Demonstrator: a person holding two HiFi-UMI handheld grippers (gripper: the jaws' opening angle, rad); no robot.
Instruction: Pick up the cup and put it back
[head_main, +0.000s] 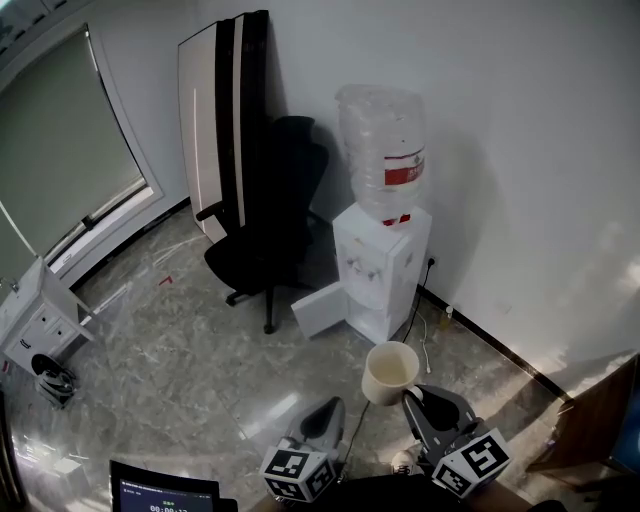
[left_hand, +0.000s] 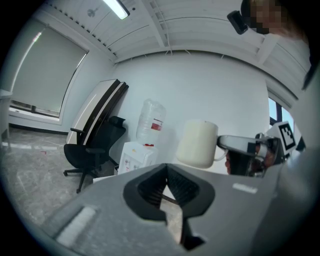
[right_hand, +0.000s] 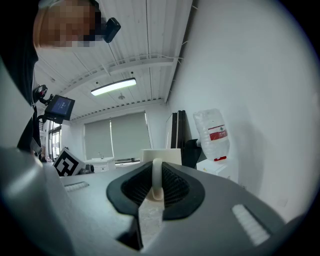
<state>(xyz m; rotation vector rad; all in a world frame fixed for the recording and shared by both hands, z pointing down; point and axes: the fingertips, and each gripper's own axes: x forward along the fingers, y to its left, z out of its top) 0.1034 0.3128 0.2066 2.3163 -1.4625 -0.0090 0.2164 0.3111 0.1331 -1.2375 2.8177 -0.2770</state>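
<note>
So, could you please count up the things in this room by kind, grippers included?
Cup: 1
Grippers: 2, the left gripper and the right gripper
Water dispenser: 1
Water bottle: 1
Office chair: 1
Leaning board: 1
Total: 7

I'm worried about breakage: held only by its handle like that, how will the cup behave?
The cup looks like stiff, thick-walled ceramic, so it is probably heavyish and breakable if dropped on the hard floor. The right gripper pinches only its thin handle, so it may pivot or slip if jolted.
</note>
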